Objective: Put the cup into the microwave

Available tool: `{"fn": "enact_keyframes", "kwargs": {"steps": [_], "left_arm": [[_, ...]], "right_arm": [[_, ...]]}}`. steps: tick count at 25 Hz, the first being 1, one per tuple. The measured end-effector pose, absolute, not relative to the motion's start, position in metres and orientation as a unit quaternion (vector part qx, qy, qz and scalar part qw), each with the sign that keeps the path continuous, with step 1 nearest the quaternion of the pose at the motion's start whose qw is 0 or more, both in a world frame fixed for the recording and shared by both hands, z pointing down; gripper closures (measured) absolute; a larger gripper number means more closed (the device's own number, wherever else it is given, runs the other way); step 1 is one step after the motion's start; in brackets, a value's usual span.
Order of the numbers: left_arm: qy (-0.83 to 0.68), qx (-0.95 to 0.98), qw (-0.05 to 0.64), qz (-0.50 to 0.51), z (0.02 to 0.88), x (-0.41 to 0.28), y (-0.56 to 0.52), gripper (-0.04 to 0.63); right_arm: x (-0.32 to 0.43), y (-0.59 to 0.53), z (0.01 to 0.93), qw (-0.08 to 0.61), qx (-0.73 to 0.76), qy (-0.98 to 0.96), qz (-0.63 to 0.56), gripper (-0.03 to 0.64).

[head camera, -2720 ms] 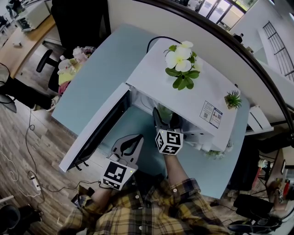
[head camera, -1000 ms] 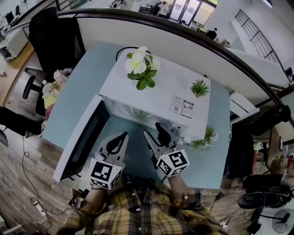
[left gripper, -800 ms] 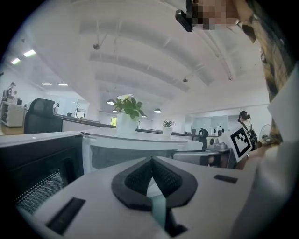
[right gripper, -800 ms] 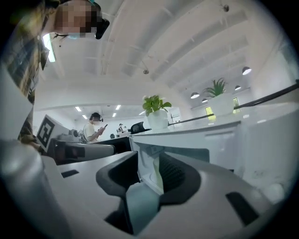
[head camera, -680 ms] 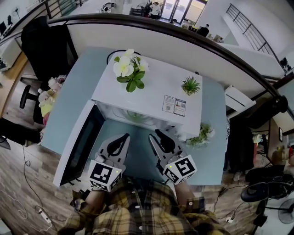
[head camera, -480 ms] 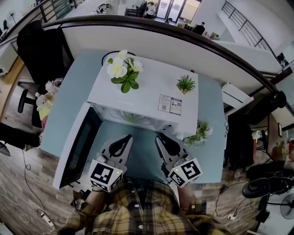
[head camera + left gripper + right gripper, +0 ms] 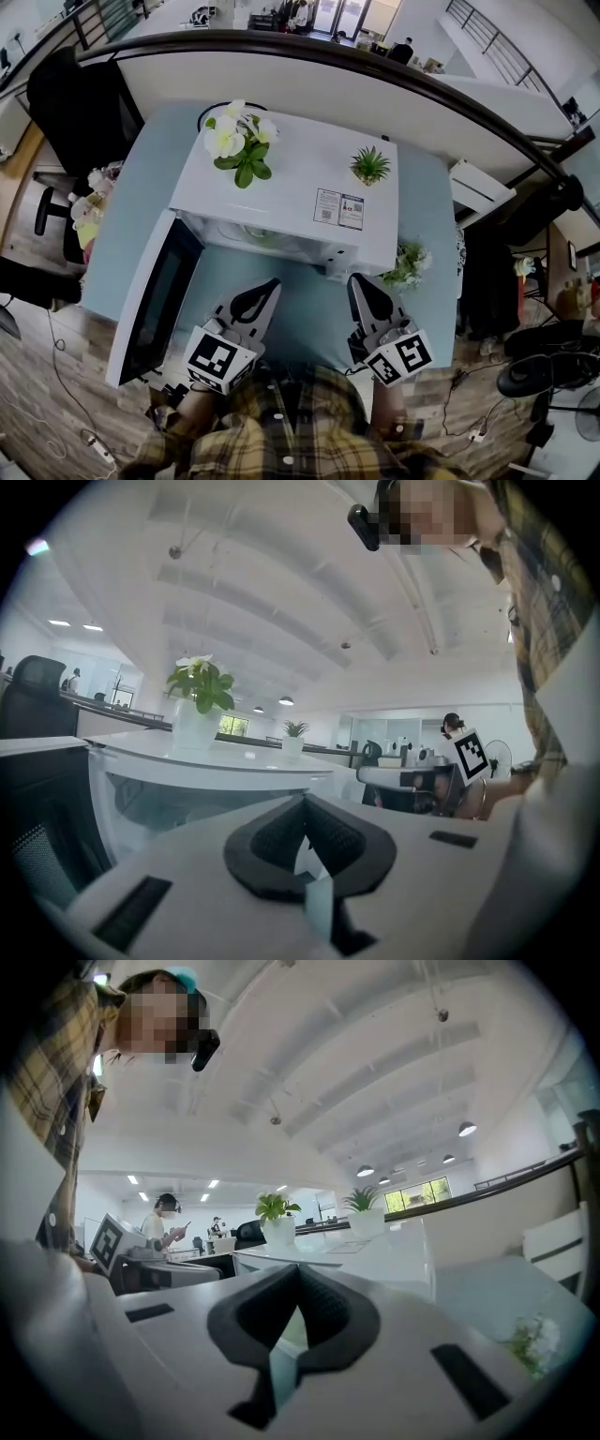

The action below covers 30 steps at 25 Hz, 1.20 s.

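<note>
The white microwave (image 7: 300,187) stands on the pale blue table (image 7: 309,309), its door (image 7: 150,295) swung open to the left. Inside the cavity a glassy, greenish cup (image 7: 246,232) shows dimly behind the front edge. My left gripper (image 7: 265,290) hovers over the table before the opening, jaws together with nothing in them. To its right, my right gripper (image 7: 360,284) is shut and empty, also clear of the microwave. The left gripper view has its shut tips (image 7: 303,803) facing the cavity (image 7: 187,799). In the right gripper view the closed tips (image 7: 298,1274) point past the microwave's side (image 7: 375,1251).
A white-flowered pot (image 7: 234,141) and a small green plant (image 7: 370,166) sit on the microwave's top. Another small plant (image 7: 405,262) stands on the table right of the microwave. A black chair (image 7: 75,103) is off the table's far left.
My right gripper has drawn back from the microwave opening toward the person and to the right, and its jaws have gone from open to shut. The left gripper has pulled back slightly.
</note>
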State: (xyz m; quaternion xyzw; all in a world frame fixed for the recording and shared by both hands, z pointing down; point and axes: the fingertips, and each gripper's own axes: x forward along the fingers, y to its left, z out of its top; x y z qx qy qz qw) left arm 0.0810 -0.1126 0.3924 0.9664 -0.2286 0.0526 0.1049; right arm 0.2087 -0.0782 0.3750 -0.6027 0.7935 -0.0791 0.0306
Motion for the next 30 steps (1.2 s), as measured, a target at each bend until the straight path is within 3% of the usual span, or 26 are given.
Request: {"fn": "enact_keyframes", "kwargs": {"steps": [12, 30], "left_arm": [[-0.244, 0.962, 0.105, 0.059, 0.395, 0.082, -0.115, 0.604], [-0.252, 0.959, 0.113, 0.064, 0.398, 0.076, -0.119, 0.604]], "right_arm": [[0.217, -0.072, 0.376, 0.0, -0.616, 0.786, -0.049, 0.614], [0.209, -0.075, 0.384, 0.008, -0.611, 0.789, -0.065, 0.614]]}}
